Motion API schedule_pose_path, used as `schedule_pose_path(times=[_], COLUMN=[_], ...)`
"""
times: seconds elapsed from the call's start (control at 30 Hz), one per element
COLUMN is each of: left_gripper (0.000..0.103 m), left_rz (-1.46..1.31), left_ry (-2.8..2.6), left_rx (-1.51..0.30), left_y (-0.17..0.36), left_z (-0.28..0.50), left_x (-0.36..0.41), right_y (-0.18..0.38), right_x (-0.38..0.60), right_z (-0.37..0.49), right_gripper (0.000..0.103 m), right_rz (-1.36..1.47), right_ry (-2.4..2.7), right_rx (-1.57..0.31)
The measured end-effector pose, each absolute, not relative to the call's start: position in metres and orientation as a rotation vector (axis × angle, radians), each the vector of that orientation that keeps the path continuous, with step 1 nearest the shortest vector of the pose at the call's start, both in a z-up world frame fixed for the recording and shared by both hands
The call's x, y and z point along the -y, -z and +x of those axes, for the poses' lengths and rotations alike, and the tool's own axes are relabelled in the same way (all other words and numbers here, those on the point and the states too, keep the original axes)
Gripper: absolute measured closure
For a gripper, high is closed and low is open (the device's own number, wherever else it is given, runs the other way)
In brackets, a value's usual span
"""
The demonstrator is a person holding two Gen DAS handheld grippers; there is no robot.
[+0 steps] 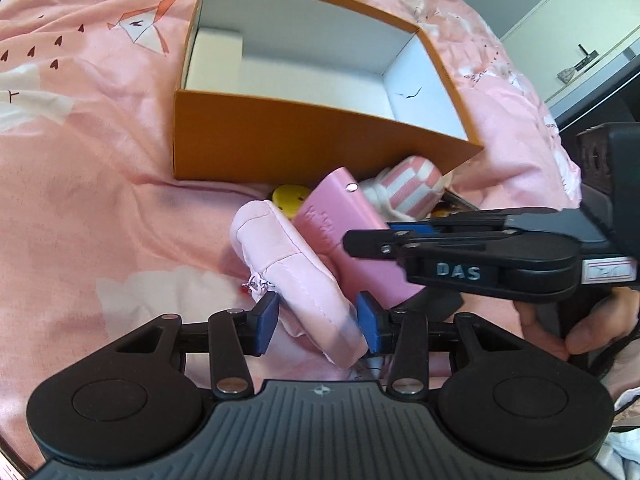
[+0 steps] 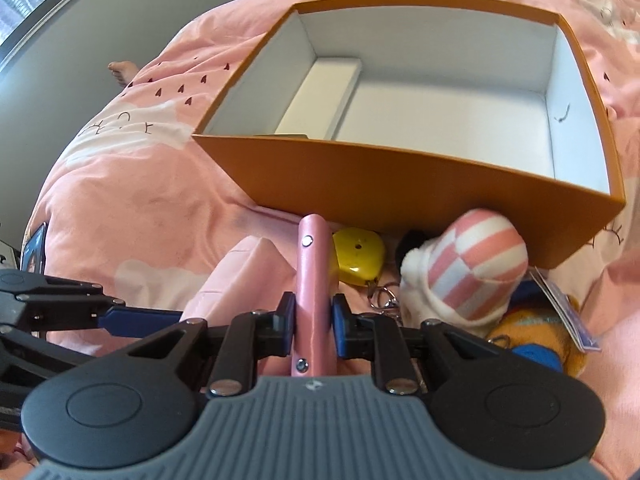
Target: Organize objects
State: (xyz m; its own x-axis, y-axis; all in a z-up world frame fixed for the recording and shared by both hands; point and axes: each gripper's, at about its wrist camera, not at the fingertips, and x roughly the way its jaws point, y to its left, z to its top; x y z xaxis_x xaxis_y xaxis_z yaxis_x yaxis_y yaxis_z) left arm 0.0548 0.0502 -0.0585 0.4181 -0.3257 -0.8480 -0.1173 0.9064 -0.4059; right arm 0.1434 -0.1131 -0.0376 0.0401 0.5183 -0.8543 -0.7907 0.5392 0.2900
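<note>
Two grippers work over a pink bedspread just in front of an open orange box. The left gripper has its blue pads pressed on a soft pale pink pouch. The right gripper, jaws narrow, clamps a pink case standing on edge. Behind them, against the box, lie a yellow keychain and a striped plush.

The left claw grips a pale pink pouch before the orange box on pink bedding.
</note>
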Motion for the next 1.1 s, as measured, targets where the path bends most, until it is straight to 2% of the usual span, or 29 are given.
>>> schedule_pose_path(times=[0.1,0.23,0.57,0.63,0.77,1.0,1.1], left_gripper=[0.054,0.059,0.061,0.047,0.045,0.032,0.031], left_rz=[-0.504,-0.623,-0.655,-0.704,-0.785,-0.820,-0.839], left_ry=[0.163,0.254,0.324,0.335,0.307,0.214,0.191], left_rx=[-1.131,-1.113,-1.055,-1.044,-1.031,-0.984,-0.981], left_y=[0.064,0.072,0.078,0.080,0.086,0.080,0.081], left_z=[0.056,0.059,0.071,0.070,0.064,0.060,0.060], left_x=[-0.055,-0.058,-0.046,-0.051,-0.062,-0.074,-0.076], right_y=[0.038,0.037,0.013,0.015,0.022,0.024,0.024], right_x=[0.115,0.120,0.141,0.141,0.142,0.145,0.144], right_z=[0.145,0.149,0.158,0.158,0.162,0.164,0.163], right_gripper=[0.083,0.083,0.084,0.084,0.084,0.084,0.084], right_rz=[-0.292,-0.285,-0.242,-0.246,-0.234,-0.223,-0.226], right_ry=[-1.010,-0.971,-0.937,-0.941,-0.924,-0.917,-0.920], right_rx=[-1.147,-1.143,-1.069,-1.077,-1.098,-1.102,-1.101])
